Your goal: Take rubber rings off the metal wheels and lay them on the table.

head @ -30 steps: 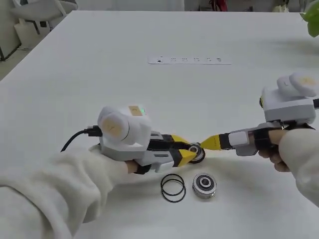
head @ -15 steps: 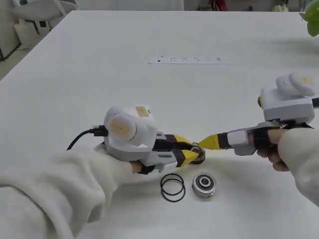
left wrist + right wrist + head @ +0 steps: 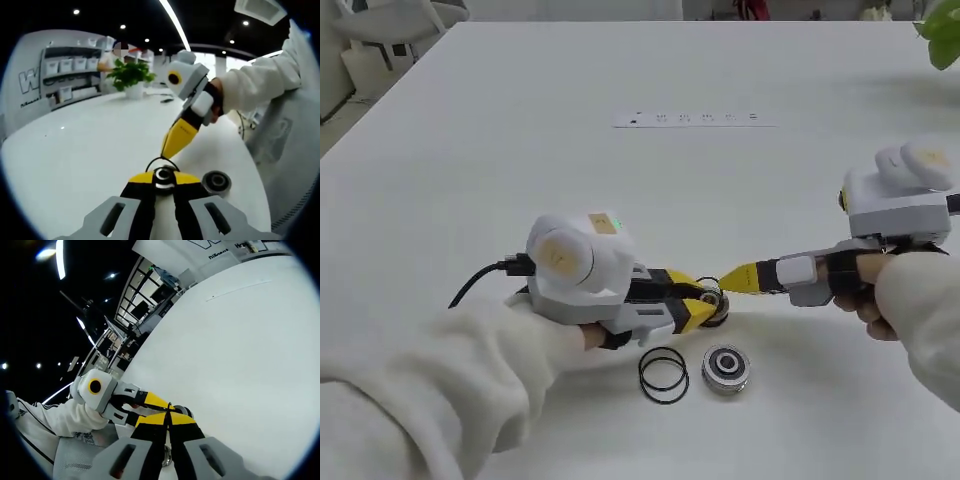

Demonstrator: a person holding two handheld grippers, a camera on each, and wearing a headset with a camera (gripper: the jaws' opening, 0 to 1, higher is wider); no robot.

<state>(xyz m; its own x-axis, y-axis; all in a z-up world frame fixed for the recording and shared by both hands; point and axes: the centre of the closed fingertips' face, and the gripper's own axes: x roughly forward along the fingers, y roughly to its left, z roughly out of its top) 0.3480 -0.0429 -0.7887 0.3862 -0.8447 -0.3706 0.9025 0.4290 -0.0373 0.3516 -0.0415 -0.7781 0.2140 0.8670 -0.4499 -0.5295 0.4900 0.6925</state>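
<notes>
Two grippers meet tip to tip low on the white table (image 3: 520, 130) in the head view. The left gripper (image 3: 698, 303) comes in from the left, a black cable (image 3: 480, 278) trailing behind it. Its yellow-tipped jaws are clamped on a metal wheel (image 3: 714, 310), which sits just above the tabletop. In the left gripper view the same wheel sits squarely between the two yellow tips, its shiny hub facing the camera.

The right gripper (image 3: 727, 285) reaches in from the right, and its narrow yellow jaws are pressed together. They pinch the thin black rubber ring (image 3: 160, 159), which stands up from the wheel as a small loop towards that tip. In the right gripper view the jaws lie closed against each other, with the left gripper and the wheel just beyond them.

Nearer the person, two loose rubber rings (image 3: 663, 374) lie flat on the table, overlapping each other. Just to their right lies a second metal wheel (image 3: 726, 366), flat and apart from both grippers. A white power strip (image 3: 685, 119) lies well beyond, towards the far side of the table. A potted plant (image 3: 131, 76) stands at the table's far end in the left gripper view.
</notes>
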